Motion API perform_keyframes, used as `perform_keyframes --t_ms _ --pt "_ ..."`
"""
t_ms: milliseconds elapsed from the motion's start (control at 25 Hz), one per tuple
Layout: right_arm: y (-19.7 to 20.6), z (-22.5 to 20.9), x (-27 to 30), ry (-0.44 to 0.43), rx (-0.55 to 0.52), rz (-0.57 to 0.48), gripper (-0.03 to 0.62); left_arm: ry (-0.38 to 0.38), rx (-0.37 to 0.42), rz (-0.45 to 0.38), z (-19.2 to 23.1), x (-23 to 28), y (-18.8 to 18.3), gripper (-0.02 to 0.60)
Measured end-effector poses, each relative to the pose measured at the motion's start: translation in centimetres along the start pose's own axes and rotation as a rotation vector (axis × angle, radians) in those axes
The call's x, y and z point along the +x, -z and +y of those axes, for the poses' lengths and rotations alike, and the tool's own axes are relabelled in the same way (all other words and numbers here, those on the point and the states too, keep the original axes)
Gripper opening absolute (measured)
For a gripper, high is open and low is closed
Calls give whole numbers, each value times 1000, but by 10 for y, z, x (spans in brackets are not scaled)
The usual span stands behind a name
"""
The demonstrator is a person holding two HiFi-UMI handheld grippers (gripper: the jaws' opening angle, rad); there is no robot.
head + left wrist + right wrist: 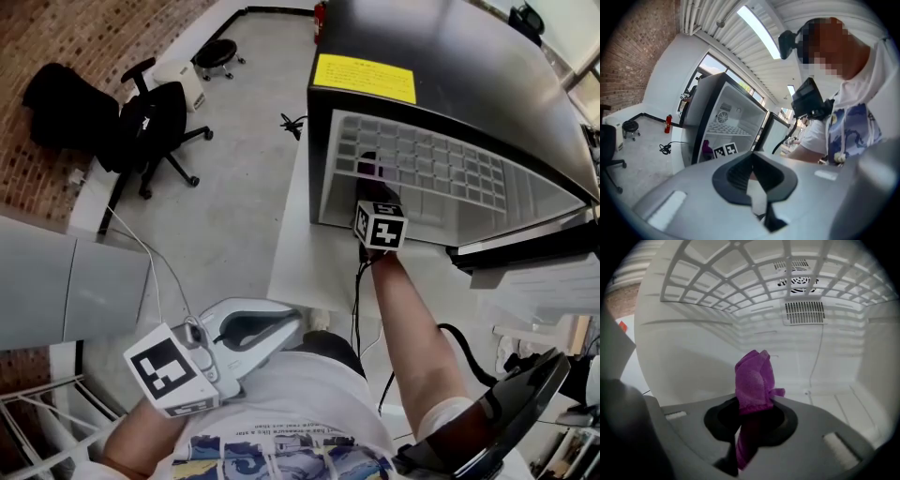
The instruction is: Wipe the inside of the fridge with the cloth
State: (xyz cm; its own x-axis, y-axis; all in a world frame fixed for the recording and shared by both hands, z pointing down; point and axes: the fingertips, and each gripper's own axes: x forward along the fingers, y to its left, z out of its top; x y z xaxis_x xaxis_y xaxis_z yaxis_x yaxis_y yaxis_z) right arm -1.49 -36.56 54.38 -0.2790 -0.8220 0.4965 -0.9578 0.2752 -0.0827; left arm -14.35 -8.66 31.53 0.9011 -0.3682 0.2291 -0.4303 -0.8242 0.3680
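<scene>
The right claw (752,411) is squeezed tight on the purple cloth (753,378), inside the white fridge (689,352). The cloth may touch the back wall (834,352); it is hard to see. The left claw (751,164) is closed on nothing, outside the fridge.

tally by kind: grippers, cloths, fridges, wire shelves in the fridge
Grippers: 2, the left gripper and the right gripper
Purple cloth: 1
Fridge: 1
Wire shelf: 1
Total: 5

A brick wall (84,37) edges the grey floor (234,197), where a black office chair (155,127) stands.
</scene>
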Motion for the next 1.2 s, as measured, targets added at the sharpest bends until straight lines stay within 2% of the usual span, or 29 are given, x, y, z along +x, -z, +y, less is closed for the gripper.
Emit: perform_keyframes --t_ms 360,560,680,840,920,1200 --pt "-5 49 6 -140 111 -8 52 -26 -3 -3 0 -16 4 8" --pt "-15 61 -2 -210 223 -42 52 -23 -5 0 -4 -20 6 8" --pt "-22 61 -11 -223 243 -63 52 -6 2 1 -7 -19 6 8" --pt "-33 45 -31 -189 223 -109 52 28 17 5 -14 -15 5 8" --pt "-39 29 -44 -142 189 -140 52 48 23 10 -17 -11 4 8" --pt "-48 -78 -100 135 120 -214 52 141 38 27 -31 13 2 8"
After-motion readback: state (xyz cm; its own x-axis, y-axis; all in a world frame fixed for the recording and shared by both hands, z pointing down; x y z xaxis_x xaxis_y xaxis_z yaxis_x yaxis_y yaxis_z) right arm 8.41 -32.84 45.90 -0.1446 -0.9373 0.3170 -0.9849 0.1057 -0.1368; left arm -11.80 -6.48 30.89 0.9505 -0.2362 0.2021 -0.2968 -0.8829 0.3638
